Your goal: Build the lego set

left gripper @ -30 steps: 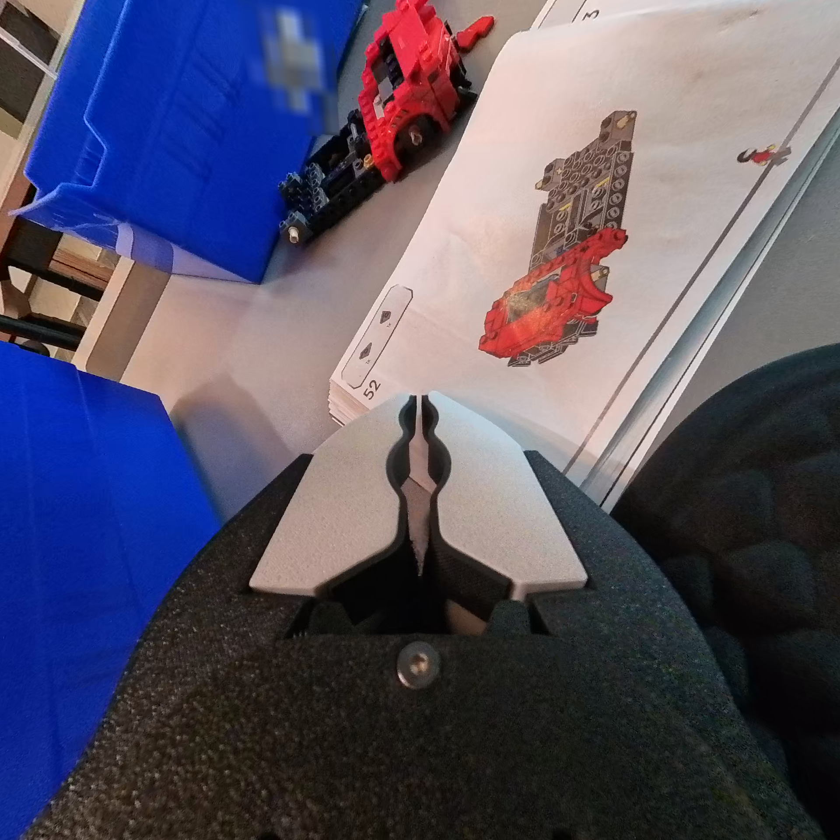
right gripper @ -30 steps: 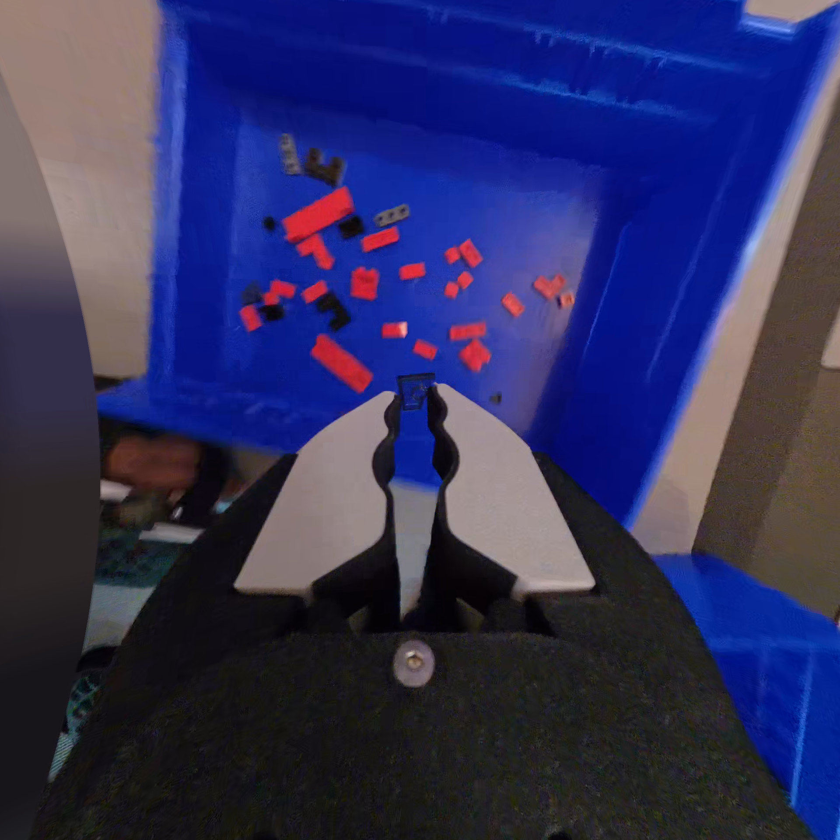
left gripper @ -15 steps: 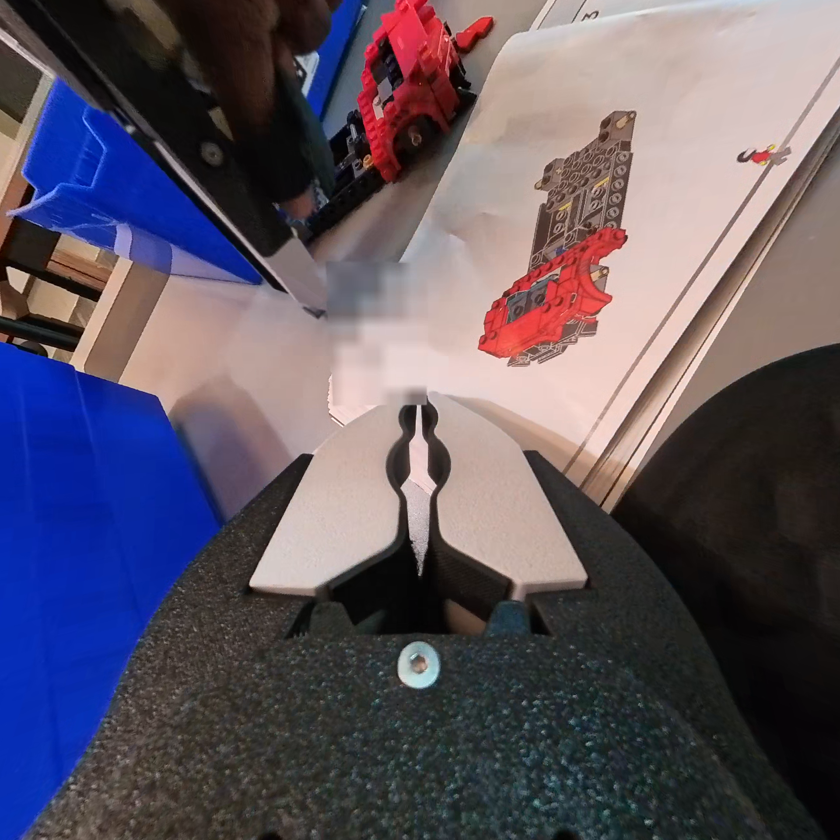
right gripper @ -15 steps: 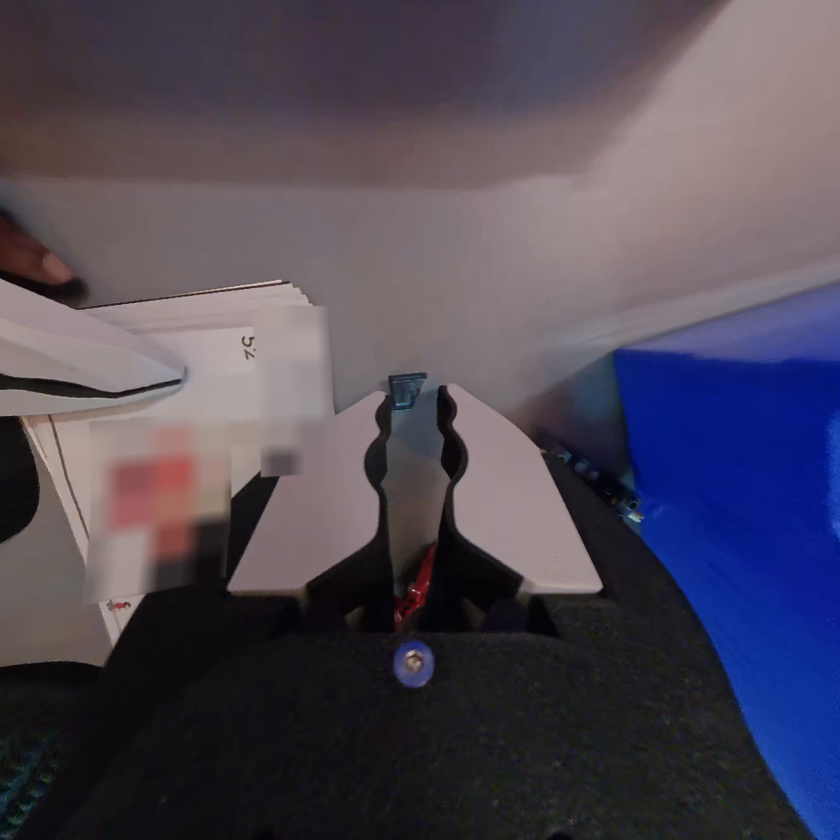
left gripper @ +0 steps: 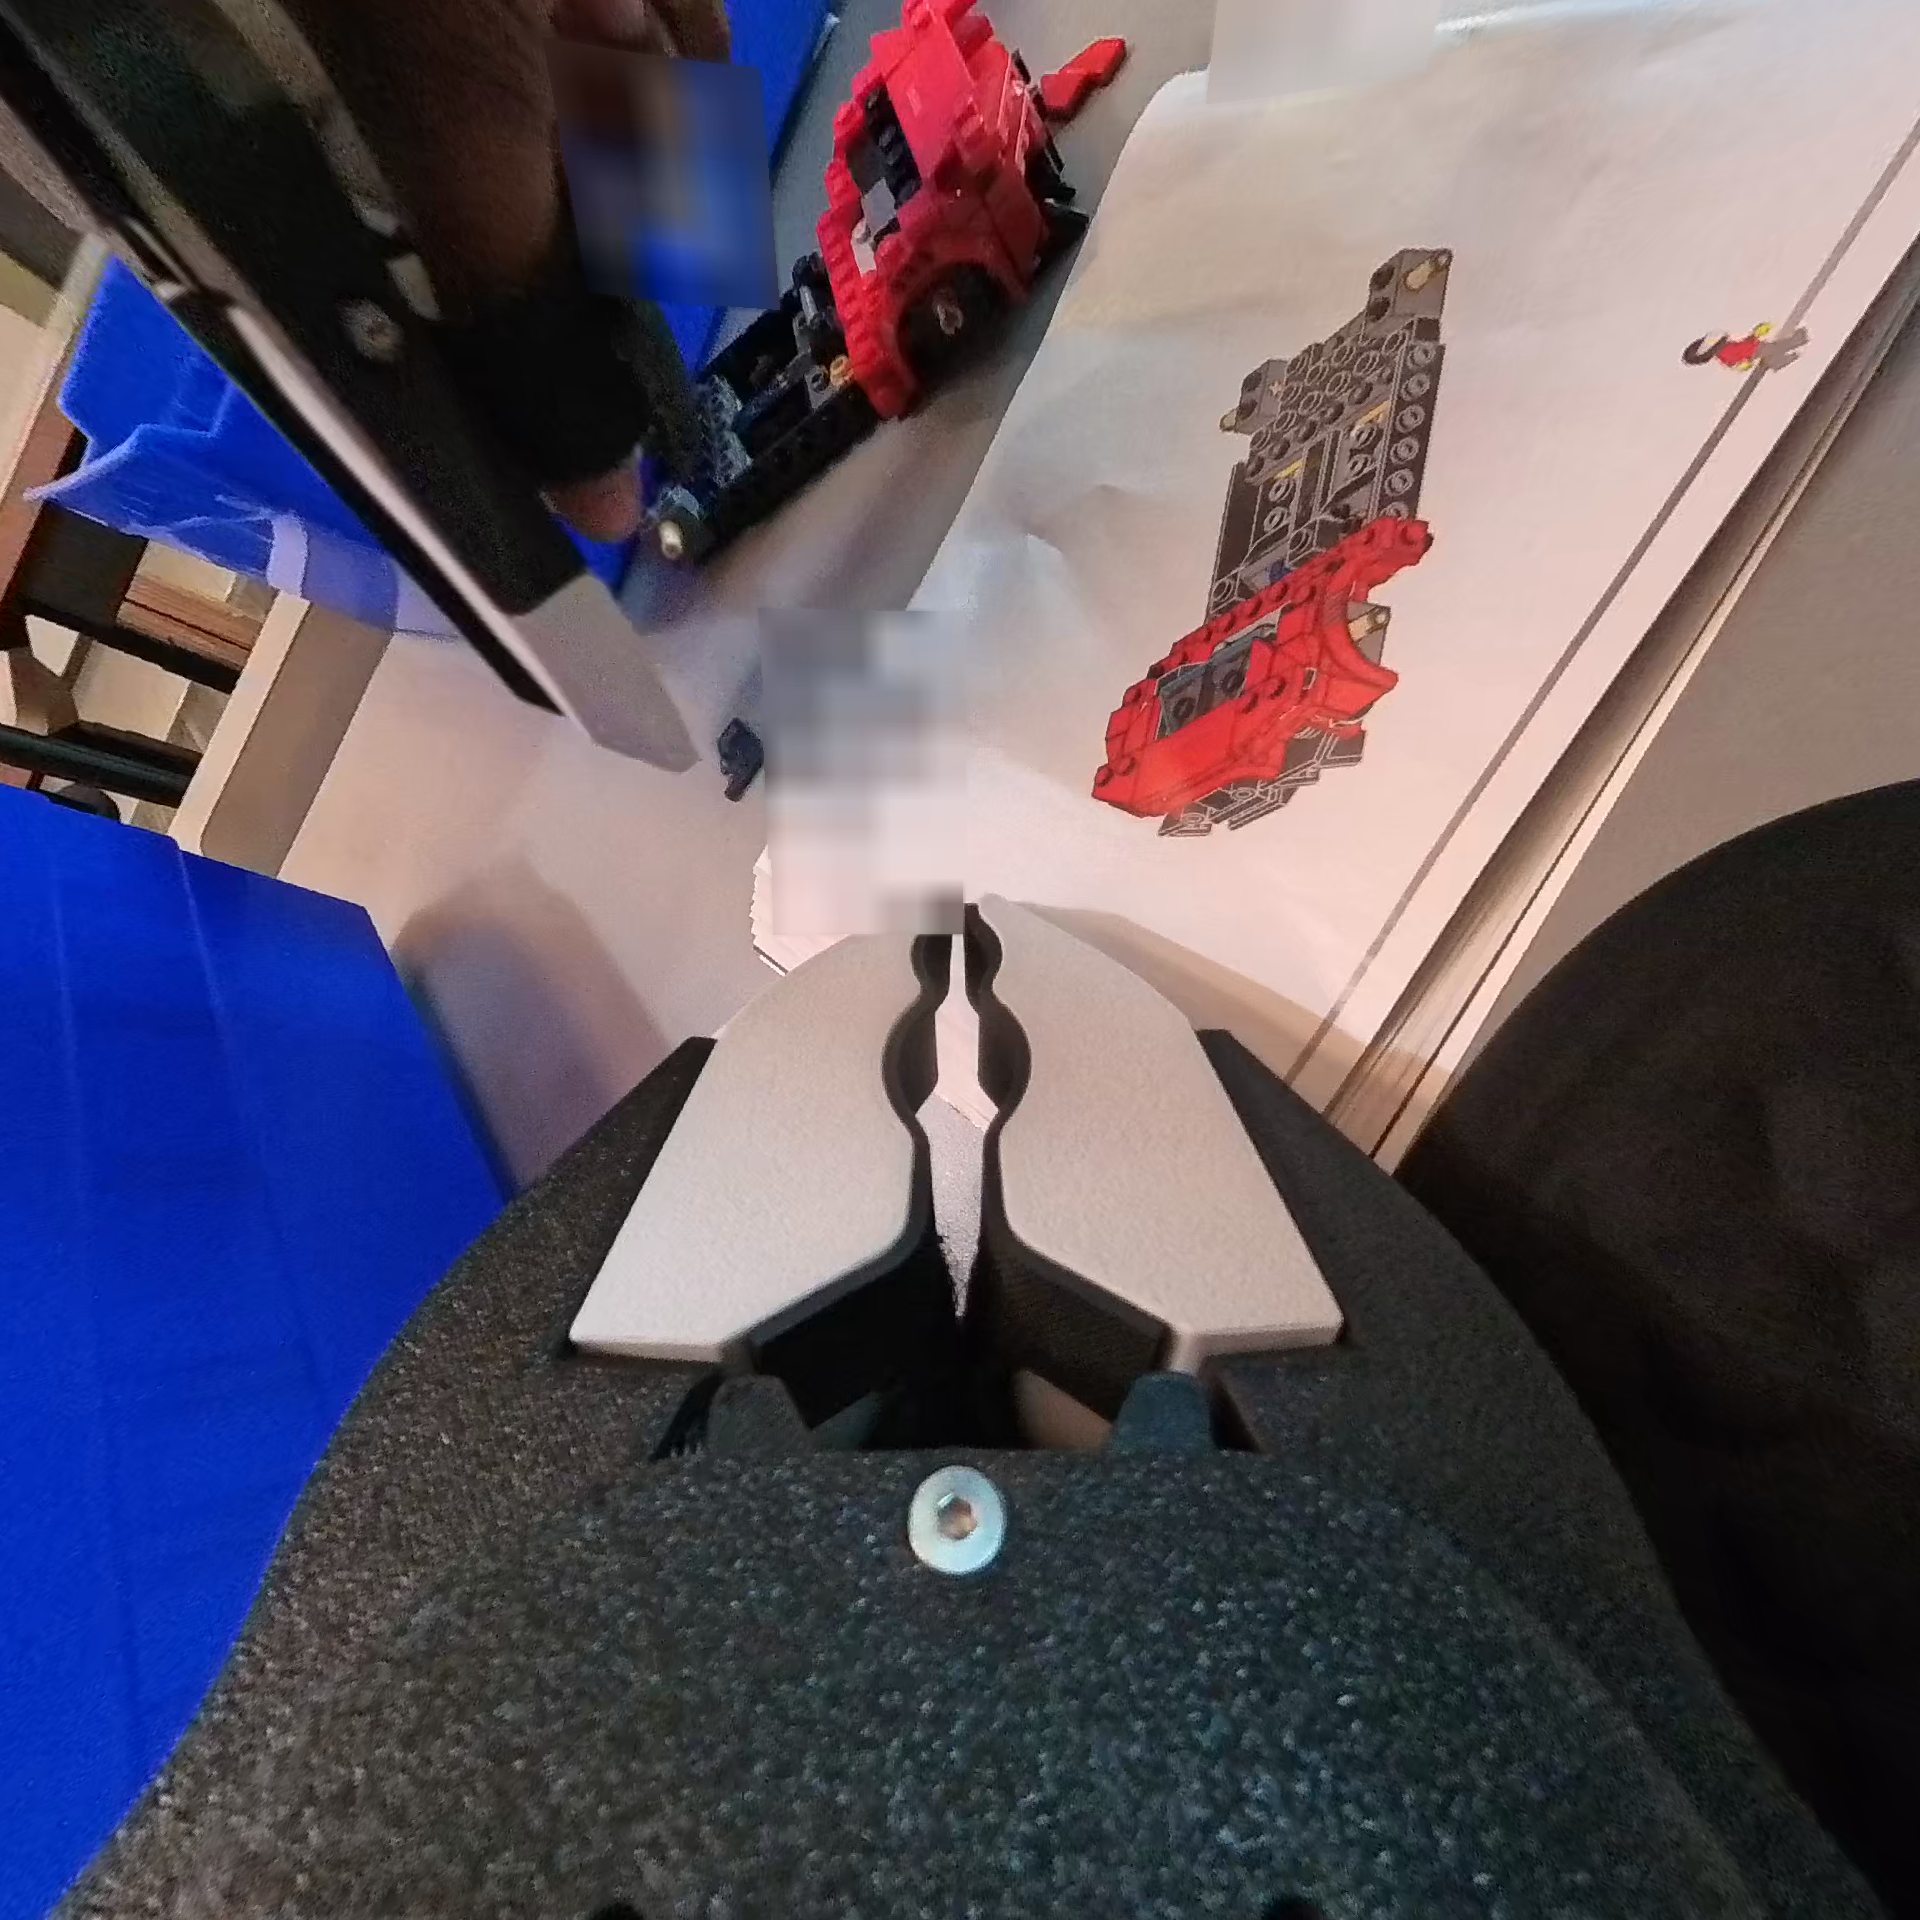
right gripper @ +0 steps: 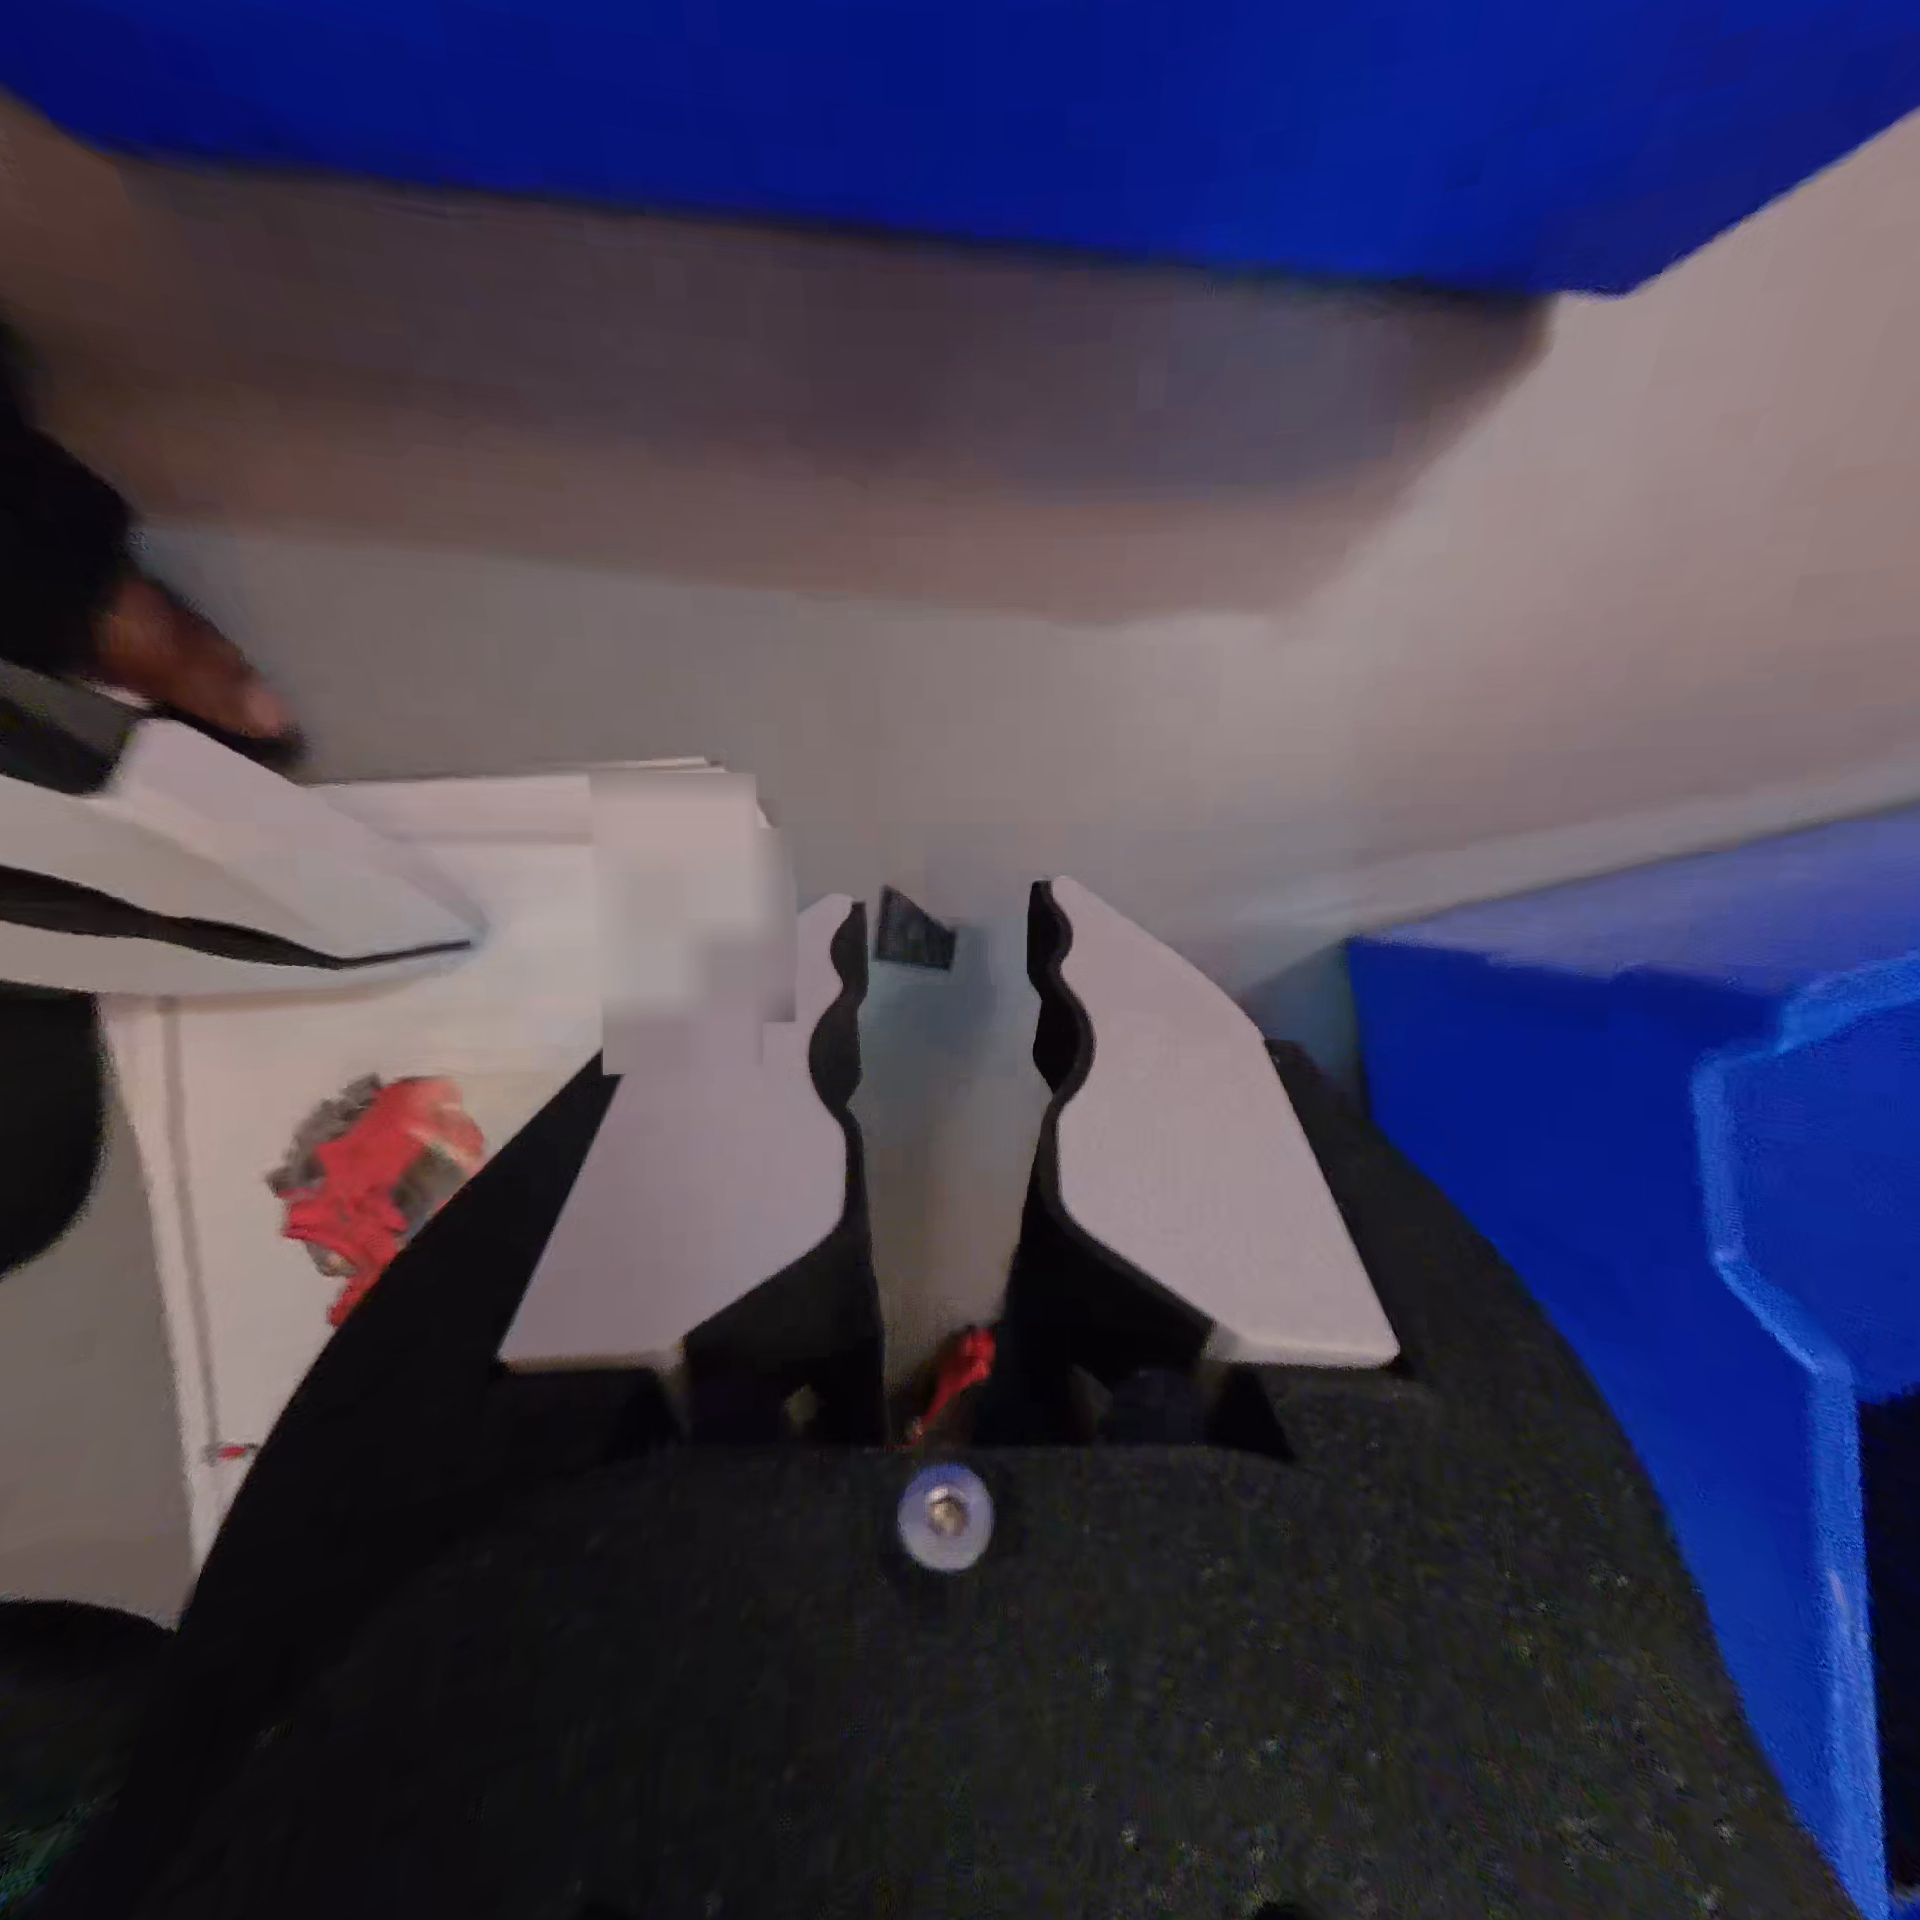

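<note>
left gripper (left gripper: 956,940): my own unit, fingers all but together, thin slit only, nothing between them. It sits low over the near edge of the booklet.
right gripper (right gripper: 945,914): jaws apart, nothing clamped that I can see. In the left wrist view it comes in from the upper left, tip down near the table.
small dark piece (right gripper: 912,928): shows between my right fingertips, closer to the left one; frame is blurred, so I can't tell if it touches a finger. In the left wrist view a small dark piece lies on the table just beside the right gripper's tip and the booklet edge.
instruction booklet (left gripper: 1558,540): open flat on the table, page shows a grey and red build drawing; part of it is mosaicked.
near blue bin (left gripper: 187,1195): hard on my left side, just beside the left gripper.
table (left gripper: 468,831): pale, carries everything.
lego car (left gripper: 925,208): part-built, red body on a black chassis, lying beyond the booklet's far left edge.
loose red piece (left gripper: 1086,73): just past the car.
far blue bin (left gripper: 177,416): behind the right gripper, left of the car.
</note>
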{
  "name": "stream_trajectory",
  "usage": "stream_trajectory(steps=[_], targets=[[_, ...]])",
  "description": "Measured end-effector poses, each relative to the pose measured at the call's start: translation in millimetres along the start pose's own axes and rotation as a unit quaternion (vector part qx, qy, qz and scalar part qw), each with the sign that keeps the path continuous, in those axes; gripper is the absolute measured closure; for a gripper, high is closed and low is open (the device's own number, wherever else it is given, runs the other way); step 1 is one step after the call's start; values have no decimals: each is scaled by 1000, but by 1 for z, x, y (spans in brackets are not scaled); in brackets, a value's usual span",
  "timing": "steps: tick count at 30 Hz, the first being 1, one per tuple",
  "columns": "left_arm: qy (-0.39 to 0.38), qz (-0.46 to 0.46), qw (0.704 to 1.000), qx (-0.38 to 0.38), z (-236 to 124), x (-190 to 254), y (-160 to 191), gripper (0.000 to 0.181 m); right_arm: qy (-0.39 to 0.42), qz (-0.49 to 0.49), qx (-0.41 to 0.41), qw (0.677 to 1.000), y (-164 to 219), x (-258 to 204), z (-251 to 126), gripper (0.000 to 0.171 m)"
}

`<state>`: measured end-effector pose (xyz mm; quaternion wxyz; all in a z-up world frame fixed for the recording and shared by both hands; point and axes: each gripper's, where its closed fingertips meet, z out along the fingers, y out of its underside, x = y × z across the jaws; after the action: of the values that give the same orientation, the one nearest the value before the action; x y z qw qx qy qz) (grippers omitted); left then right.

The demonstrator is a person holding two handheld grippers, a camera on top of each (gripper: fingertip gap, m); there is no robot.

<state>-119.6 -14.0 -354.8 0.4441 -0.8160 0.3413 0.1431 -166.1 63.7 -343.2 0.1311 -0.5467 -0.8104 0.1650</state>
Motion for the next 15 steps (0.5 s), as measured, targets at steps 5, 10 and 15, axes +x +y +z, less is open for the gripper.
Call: stream_trajectory(steps=[5, 10, 15], targets=[[0, 1, 1000, 0, 0, 0, 0, 180, -45, -44, 122, 991, -70, -17, -40, 142], [-1, 1, 1000, 0, 0, 0, 0, 180, -105, -205, 144, 962, -161, -60, -65, 142], [-2, 3, 1000, 0, 0, 0, 0, 180, -185, -325, -10, 927, -181, -108, 0, 143]])
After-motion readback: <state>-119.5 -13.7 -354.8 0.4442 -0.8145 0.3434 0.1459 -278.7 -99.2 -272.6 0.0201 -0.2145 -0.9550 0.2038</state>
